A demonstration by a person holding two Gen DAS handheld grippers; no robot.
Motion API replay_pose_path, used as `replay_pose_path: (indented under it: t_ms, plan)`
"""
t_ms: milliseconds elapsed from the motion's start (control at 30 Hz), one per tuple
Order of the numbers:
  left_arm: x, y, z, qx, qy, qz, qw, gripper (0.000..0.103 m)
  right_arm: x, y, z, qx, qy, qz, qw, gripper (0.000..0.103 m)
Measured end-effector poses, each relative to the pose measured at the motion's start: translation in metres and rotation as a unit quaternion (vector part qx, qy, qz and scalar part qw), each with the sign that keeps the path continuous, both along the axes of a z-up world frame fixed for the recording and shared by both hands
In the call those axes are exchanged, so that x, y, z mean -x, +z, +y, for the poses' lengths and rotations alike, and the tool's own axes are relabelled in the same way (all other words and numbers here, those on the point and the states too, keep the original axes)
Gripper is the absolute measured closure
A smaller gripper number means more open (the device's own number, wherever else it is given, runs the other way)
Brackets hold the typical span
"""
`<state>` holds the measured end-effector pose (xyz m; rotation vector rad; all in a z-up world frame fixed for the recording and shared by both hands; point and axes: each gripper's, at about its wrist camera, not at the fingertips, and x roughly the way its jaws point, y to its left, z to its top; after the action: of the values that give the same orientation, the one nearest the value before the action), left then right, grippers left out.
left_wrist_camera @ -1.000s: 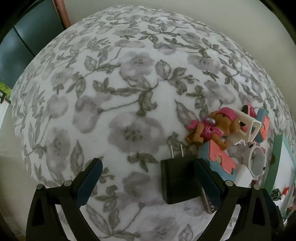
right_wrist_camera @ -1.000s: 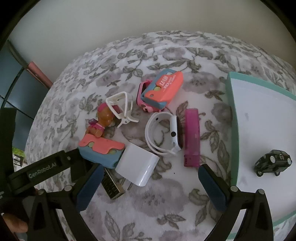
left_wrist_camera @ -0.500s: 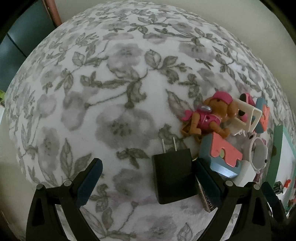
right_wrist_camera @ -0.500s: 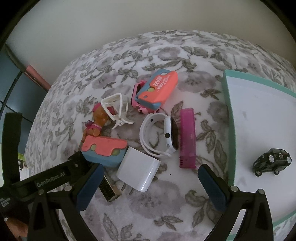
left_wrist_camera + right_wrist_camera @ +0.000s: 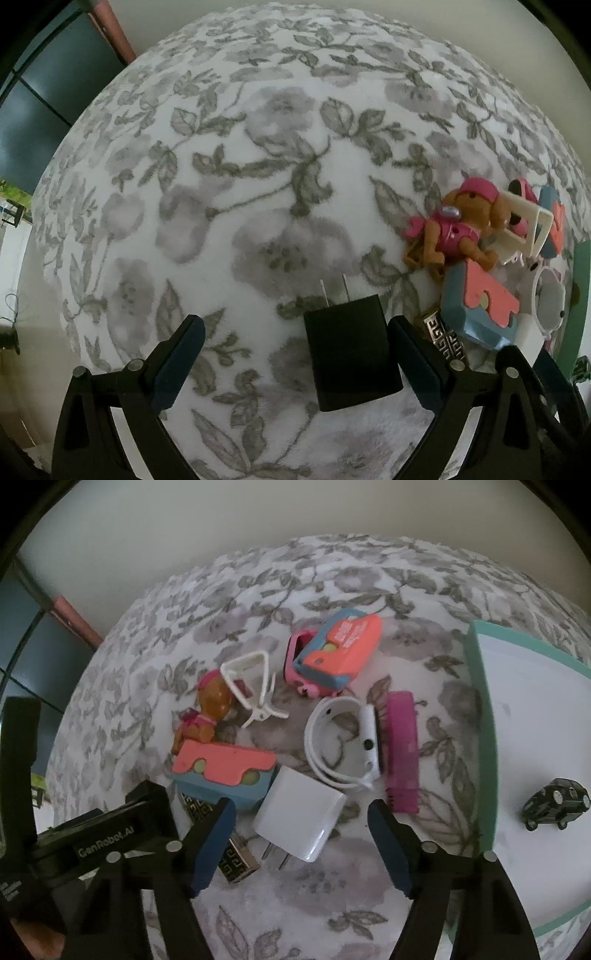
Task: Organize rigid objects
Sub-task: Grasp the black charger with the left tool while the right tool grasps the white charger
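Observation:
A black plug charger lies on the flowered cloth between the fingers of my left gripper, close beside the right finger; that gripper is open. A white plug charger lies between the fingers of my right gripper, whose jaws are closing, with gaps still showing on both sides. Beyond it lie a white smartwatch, a magenta comb, a coral-and-blue toy block, a brown toy dog, a white clip and a coral toy case.
A teal-rimmed white tray at the right holds a black toy car. A black-and-gold patterned small box sits by my right gripper's left finger. The left gripper's body shows at the lower left. The cloth's left half is bare.
My right gripper's jaws have narrowed around the white charger. The left gripper stays open over the black charger, its view barely shifted.

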<state>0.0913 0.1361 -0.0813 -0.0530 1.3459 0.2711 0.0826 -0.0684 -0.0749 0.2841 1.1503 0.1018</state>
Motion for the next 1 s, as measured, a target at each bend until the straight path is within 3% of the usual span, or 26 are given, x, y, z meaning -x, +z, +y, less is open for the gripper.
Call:
replay_pose_path:
  t_ms: [33,267,333,500,833,1000]
  plan:
    - [0.000,-0.001,0.000,0.002,0.000,0.002,1.0000,0.004,-0.001,-0.002,0.002,0.006,0.001,0.005,1.000,0.037]
    - [0.002,-0.013,0.000,0.007,-0.004,0.008,0.9999,0.005,-0.005,-0.007,0.002,0.014,0.003,0.003,1.000,0.038]
    - [0.003,-0.018,-0.002,0.014,-0.004,0.010,0.9998,0.011,-0.005,-0.007,0.003,0.018,0.005,0.003,1.000,0.042]
    - [0.004,-0.024,-0.007,0.018,-0.007,0.008,0.9998,0.013,-0.005,-0.007,0.003,0.021,0.012,0.005,1.000,0.042]
    - [0.008,-0.021,-0.030,0.026,-0.025,-0.003,0.9994,0.040,0.017,-0.007,-0.010,0.023,0.015,0.025,0.999,0.042]
    - [0.007,-0.021,-0.042,0.015,-0.031,-0.005,0.9994,0.043,0.023,-0.007,-0.012,0.031,0.019,0.034,0.999,0.042]
